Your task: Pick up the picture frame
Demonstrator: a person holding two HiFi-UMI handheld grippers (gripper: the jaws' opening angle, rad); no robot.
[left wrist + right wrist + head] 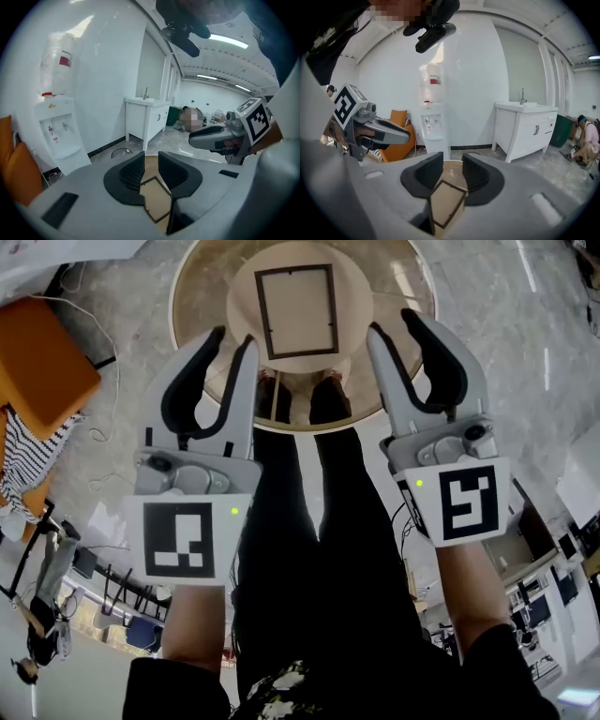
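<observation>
Hanging wide and empty above the picture frame, needed left gripper and right gripper lowered squarely onto opposite edges.

**Head view.** The left gripper, centre left of the frame, and the right gripper, centre right, are held side by side. Both point toward the top edge and lean slightly toward each other. Each pair of jaws stands apart. The left cube and right cube face the camera. The left forearm and right forearm run down to dark sleeves at the bottom edge. The legs show between the arms.
</observation>
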